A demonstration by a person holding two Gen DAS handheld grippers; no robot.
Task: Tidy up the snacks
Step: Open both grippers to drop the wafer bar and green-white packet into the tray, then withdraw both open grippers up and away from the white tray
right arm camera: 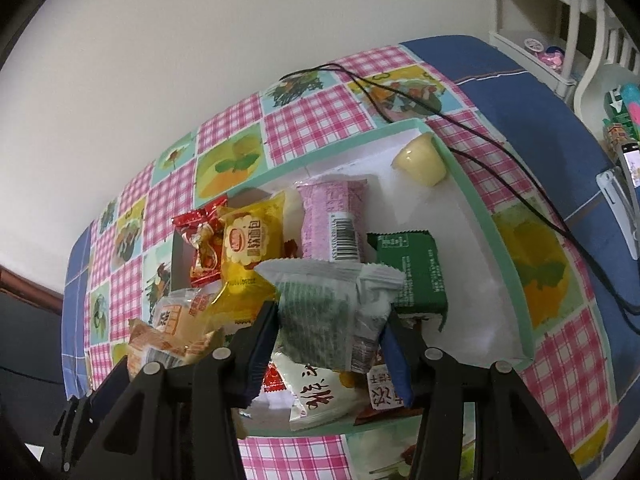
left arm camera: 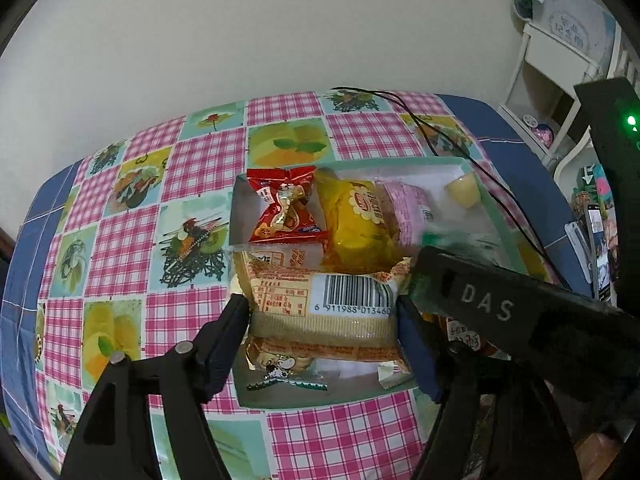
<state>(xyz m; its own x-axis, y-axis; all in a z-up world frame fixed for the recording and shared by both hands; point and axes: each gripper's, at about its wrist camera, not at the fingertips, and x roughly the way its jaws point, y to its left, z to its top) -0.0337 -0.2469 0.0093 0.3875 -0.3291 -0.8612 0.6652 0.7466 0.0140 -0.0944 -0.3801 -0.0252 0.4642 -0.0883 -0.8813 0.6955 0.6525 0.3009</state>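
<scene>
The left gripper (left arm camera: 323, 312) clamps an orange-and-cream packet (left arm camera: 320, 300) by its two sides, barcode up, over the near part of a green-rimmed box (left arm camera: 472, 170). In the box beyond it lie a red packet (left arm camera: 286, 208), a yellow packet (left arm camera: 358, 224), a pink packet (left arm camera: 412, 204) and a pale jelly cup (left arm camera: 464, 191). The right gripper (left arm camera: 516, 304) reaches in from the right, over the box, marked DAS. The box sits on a checked tablecloth (left arm camera: 192, 168); a black cable (left arm camera: 432, 128) runs past its far right corner.
</scene>
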